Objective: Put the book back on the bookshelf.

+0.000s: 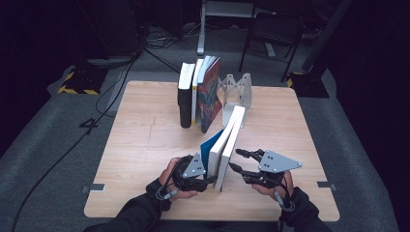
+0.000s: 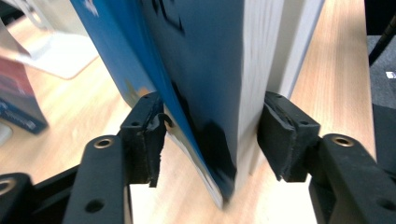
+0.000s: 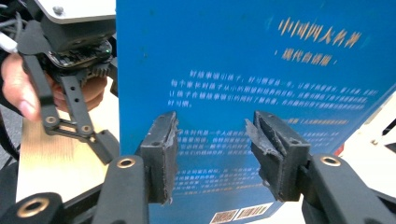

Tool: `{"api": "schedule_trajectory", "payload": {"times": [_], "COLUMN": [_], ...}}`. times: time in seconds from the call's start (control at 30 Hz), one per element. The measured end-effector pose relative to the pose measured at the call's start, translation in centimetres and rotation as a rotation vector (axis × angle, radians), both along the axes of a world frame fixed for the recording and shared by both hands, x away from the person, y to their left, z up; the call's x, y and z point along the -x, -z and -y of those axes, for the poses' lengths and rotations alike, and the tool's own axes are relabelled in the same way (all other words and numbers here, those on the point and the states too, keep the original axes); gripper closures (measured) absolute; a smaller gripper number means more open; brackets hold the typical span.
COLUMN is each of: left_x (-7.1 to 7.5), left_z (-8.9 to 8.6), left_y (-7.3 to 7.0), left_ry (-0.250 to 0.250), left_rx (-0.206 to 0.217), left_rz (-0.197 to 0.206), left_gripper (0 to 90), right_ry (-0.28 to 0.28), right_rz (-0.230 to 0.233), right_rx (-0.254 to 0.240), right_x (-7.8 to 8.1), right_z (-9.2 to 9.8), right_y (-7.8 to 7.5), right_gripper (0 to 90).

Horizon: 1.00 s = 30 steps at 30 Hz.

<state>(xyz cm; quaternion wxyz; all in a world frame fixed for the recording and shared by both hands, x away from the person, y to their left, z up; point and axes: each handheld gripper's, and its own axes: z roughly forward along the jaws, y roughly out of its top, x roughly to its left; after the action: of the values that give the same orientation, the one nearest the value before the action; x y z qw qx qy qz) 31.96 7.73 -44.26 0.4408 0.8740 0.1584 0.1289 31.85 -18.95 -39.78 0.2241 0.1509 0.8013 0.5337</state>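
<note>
1. Far left of the desk [image 1: 140, 140] is bare pale wood, with cables trailing over the grey floor beyond its edge.
2. At the back, left of centre, a row of upright books [image 1: 198, 94] stands on the desk, the outermost one leaning, with a silvery metal bookend [image 1: 238, 89] just to their right.
3. Front and centre, here's the left gripper [image 1: 209, 180], in the person's left hand, at the near end of the blue book [image 1: 220, 147]. In the left gripper view the jaws straddle that book's lower corner, and they are not clamped: the left pad looks right at the cover, while the right pad stands just off the page block.
4. The blue book itself stands on its bottom edge near the front of the desk, tilted back toward the bookend, white pages facing up.
5. To its right, the right gripper [image 1: 235, 159] is open with nothing between its jaws; in the right gripper view the blue back cover [image 3: 243, 70] with its printed text sits beyond the pads.
</note>
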Motion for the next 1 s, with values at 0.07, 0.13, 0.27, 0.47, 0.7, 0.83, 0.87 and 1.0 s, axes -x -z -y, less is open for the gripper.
{"api": "schedule_trajectory", "payload": {"times": [0.07,0.13,0.27,0.47,0.7,0.83,0.87,1.0], "left_x": [0.5,1.0,2.1,1.6,1.9,1.8,1.6,1.1], "left_z": [0.1,0.2,1.0,1.9,3.4,3.5,3.3,2.1], "left_y": [0.0,0.0,0.3,1.0,1.6,1.7,1.7,1.5], "left_ry": [0.021,0.029,0.014,-0.078,-0.232,-0.291,-0.275,-0.252], "left_rx": [-0.015,-0.019,-0.017,0.058,0.162,0.178,0.180,0.171], "left_rz": [-0.017,-0.009,-0.006,-0.040,0.024,0.059,0.056,0.044], "left_gripper": [37.8,34.9,28.5,24.5,24.9,38.9,39.7,47.8], "right_ry": [0.001,0.006,0.004,0.008,0.014,0.021,0.026,0.059], "right_rz": [-0.009,-0.012,-0.025,-0.023,-0.028,-0.023,-0.024,-0.017], "right_rx": [0.011,0.017,0.049,0.047,0.041,0.039,0.040,0.049], "right_x": [-0.2,-0.3,-0.5,-0.9,-1.1,-1.2,-1.2,-1.6], "right_z": [-0.1,-0.2,-0.8,-1.1,-1.0,-1.0,-1.0,-0.6], "right_y": [0.4,0.6,1.6,2.1,2.4,2.4,2.4,2.6], "right_gripper": [50.0,50.1,50.3,48.8,47.6,45.6,45.9,41.8]}}
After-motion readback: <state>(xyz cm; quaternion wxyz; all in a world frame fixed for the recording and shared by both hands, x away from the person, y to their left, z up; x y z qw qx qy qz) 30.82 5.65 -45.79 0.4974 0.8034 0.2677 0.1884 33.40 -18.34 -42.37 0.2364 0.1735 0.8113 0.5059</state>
